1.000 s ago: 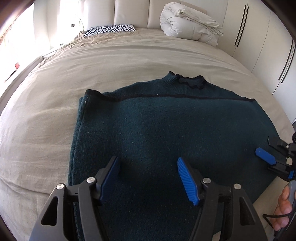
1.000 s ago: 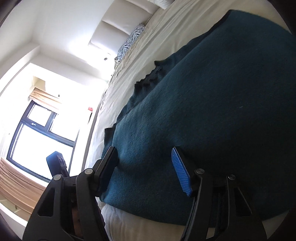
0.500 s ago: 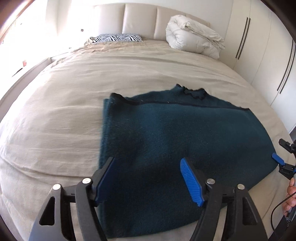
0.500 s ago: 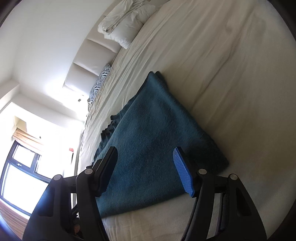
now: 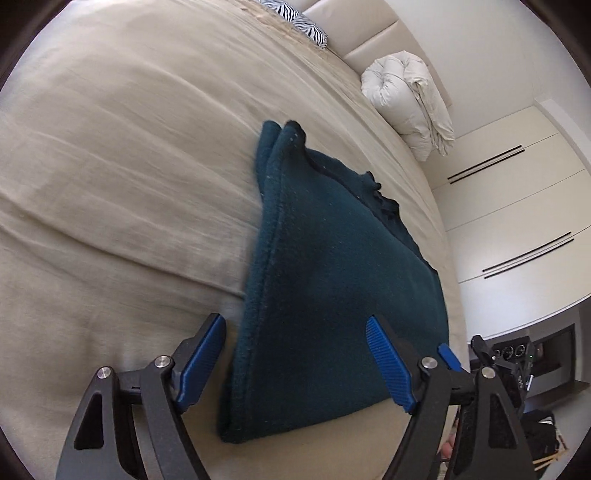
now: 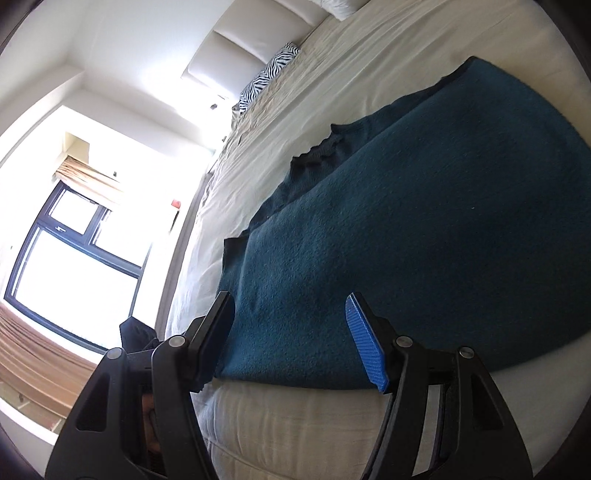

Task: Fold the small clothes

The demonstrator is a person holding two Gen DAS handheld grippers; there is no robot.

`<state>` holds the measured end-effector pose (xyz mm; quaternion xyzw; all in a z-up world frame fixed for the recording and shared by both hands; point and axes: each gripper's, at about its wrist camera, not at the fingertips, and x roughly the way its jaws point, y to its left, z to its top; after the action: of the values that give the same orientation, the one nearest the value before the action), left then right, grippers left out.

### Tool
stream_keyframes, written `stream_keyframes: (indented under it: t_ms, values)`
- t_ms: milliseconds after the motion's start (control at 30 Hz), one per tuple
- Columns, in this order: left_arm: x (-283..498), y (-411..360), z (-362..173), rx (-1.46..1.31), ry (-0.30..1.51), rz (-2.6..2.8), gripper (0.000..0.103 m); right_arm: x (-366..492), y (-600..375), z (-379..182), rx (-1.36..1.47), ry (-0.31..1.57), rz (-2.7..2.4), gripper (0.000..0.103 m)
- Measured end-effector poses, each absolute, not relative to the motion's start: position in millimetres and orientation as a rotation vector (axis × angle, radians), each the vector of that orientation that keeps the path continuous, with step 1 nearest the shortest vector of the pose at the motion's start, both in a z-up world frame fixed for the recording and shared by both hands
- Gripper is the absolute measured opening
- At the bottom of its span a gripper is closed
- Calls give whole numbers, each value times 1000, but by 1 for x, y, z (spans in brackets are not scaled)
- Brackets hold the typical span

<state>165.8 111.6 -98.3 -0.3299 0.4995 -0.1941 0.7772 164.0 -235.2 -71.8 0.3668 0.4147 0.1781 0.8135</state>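
A dark teal knitted sweater (image 5: 332,295) lies folded flat on the beige bed, its frilled collar toward the headboard. My left gripper (image 5: 299,358) is open and empty, its blue pads either side of the sweater's near left corner, just above it. My right gripper (image 6: 295,339) is open and empty at the sweater's (image 6: 424,240) near edge by the bed's side. The right gripper's blue fingertip also shows in the left wrist view (image 5: 448,356), beside the sweater's near right corner.
The beige bed cover (image 5: 129,184) stretches wide to the left of the sweater. A rolled white duvet (image 5: 410,99) and a zebra pillow (image 5: 299,14) lie by the headboard. White wardrobes (image 5: 517,221) stand to the right. A window (image 6: 74,266) is on the left.
Both cameras have swung and tilted. The left gripper has shifted to the sweater's left edge. The right gripper has come back close to the sweater's edge. Both stay open.
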Motion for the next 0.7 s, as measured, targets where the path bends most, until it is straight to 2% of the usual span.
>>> stream_keyframes:
  t_ms: [333,433,700]
  values:
    - [182,105,-111,-838,1185,-516,76,197,-202,-61,777,960,503,62]
    - [183,102,-117,-901,1206,-559,64,221,-186,-60,771,1000,541,62]
    - [176,111,-134,-1009,1205,-562,17,276,-143,-85,832,1104,623,62]
